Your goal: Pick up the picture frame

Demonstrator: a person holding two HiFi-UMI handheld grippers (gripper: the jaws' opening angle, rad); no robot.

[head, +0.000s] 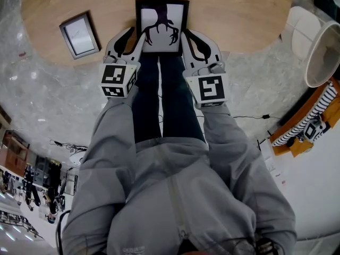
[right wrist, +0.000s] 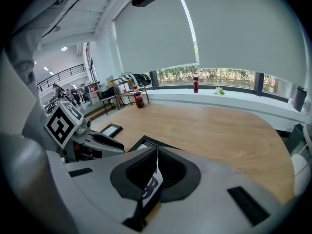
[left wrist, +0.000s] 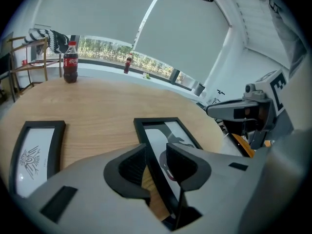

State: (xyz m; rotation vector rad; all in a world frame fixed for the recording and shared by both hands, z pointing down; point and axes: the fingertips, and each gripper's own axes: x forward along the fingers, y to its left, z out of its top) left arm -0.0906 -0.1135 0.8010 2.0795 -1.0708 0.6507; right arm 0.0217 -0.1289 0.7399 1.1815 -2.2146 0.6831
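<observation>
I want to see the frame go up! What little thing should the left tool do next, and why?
Probably close the left tool on the frame. Its jaws stand apart with the frame's black edge running between them, not yet pinched, so a squeeze should give it a hold. The right tool is shut.

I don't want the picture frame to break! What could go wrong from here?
Only the right gripper pinches the picture frame, by a thin edge. The left gripper is open around the other side. Lifted like this, the frame might tilt and slip out. It is also close to the near edge of the table, so a nudge could push it off.
</observation>
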